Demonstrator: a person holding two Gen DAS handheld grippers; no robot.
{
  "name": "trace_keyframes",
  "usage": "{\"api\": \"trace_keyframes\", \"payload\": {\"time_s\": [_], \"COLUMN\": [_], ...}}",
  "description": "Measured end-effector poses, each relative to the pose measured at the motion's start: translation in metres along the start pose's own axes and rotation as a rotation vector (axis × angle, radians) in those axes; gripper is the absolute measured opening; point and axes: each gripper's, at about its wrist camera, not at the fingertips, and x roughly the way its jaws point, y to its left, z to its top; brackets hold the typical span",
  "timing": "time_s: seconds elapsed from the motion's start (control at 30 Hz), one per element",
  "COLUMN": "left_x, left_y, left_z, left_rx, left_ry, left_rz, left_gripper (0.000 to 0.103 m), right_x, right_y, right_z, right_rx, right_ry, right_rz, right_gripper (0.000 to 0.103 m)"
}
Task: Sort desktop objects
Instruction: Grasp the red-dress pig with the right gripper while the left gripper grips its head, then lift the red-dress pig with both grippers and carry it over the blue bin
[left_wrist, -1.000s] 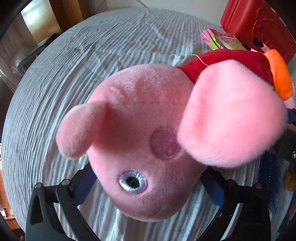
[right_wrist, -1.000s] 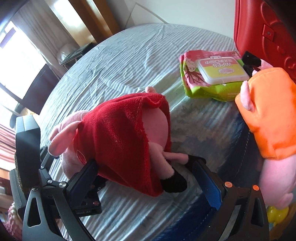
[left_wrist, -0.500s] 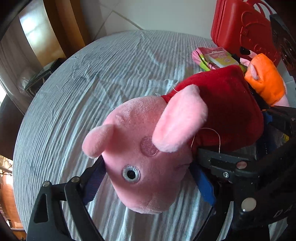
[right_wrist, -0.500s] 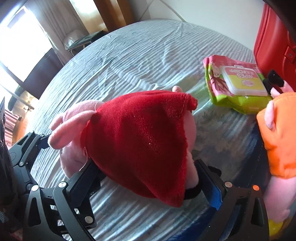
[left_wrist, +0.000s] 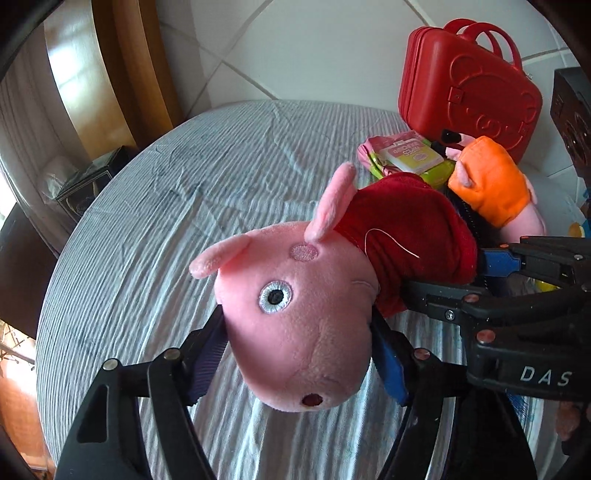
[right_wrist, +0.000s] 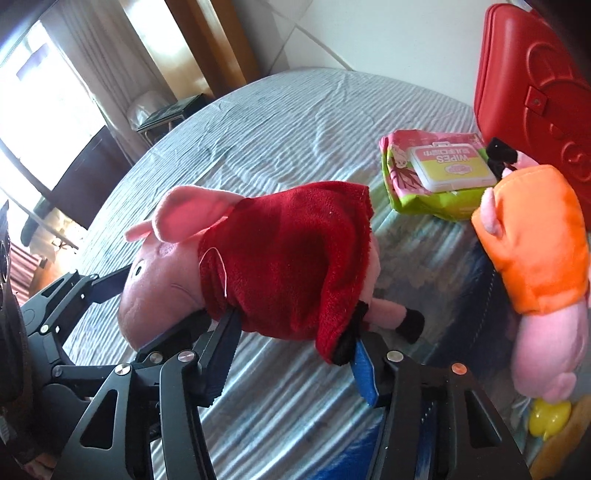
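Observation:
A pink plush pig in a red dress (left_wrist: 295, 317) (right_wrist: 280, 266) is held above the round striped table (left_wrist: 166, 192) by both grippers. My left gripper (left_wrist: 295, 350) is shut on its head. My right gripper (right_wrist: 291, 354) is shut on its red-dressed body near the legs. The right gripper also shows in the left wrist view (left_wrist: 480, 284), at the dress. A second plush pig in an orange dress (right_wrist: 535, 240) (left_wrist: 487, 184) lies at the right.
A pack of wipes (right_wrist: 439, 173) (left_wrist: 402, 155) lies beside the orange pig. A red toy case (left_wrist: 465, 85) (right_wrist: 535, 81) stands at the back right against the wall. A yellow toy (right_wrist: 546, 421) sits at the right edge.
Both grippers have lifted the red-dressed pig off the table and pulled it back. The right gripper has closed on its body.

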Motion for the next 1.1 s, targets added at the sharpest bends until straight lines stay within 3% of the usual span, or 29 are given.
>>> {"api": "trace_keyframes", "payload": {"time_s": [0.33, 0.5, 0.63, 0.77, 0.8, 1.1], "left_x": [-0.076, -0.084, -0.061, -0.037, -0.033, -0.015], "left_y": [-0.017, -0.016, -0.008, 0.004, 0.007, 0.007], "left_z": [0.011, 0.000, -0.020, -0.041, -0.046, -0.055], "left_rx": [0.073, 0.072, 0.050, 0.012, 0.007, 0.087], "left_ry": [-0.142, -0.101, -0.019, 0.066, 0.093, 0.119], "left_rz": [-0.019, -0.061, -0.068, -0.080, -0.079, -0.103], "left_gripper": [0.070, 0.070, 0.070, 0.074, 0.074, 0.090], "right_x": [-0.081, -0.103, -0.089, -0.064, -0.059, -0.025], "right_y": [0.020, 0.019, 0.023, 0.017, 0.015, 0.011], "right_z": [-0.014, -0.027, -0.045, -0.062, -0.065, -0.067], "right_rx": [-0.003, 0.048, 0.065, 0.119, 0.129, 0.165], "right_ry": [-0.141, -0.125, -0.049, 0.019, 0.033, 0.086], "right_rz": [-0.017, 0.004, 0.004, -0.005, -0.003, 0.036], "right_gripper": [0.048, 0.046, 0.047, 0.091, 0.095, 0.099]}}
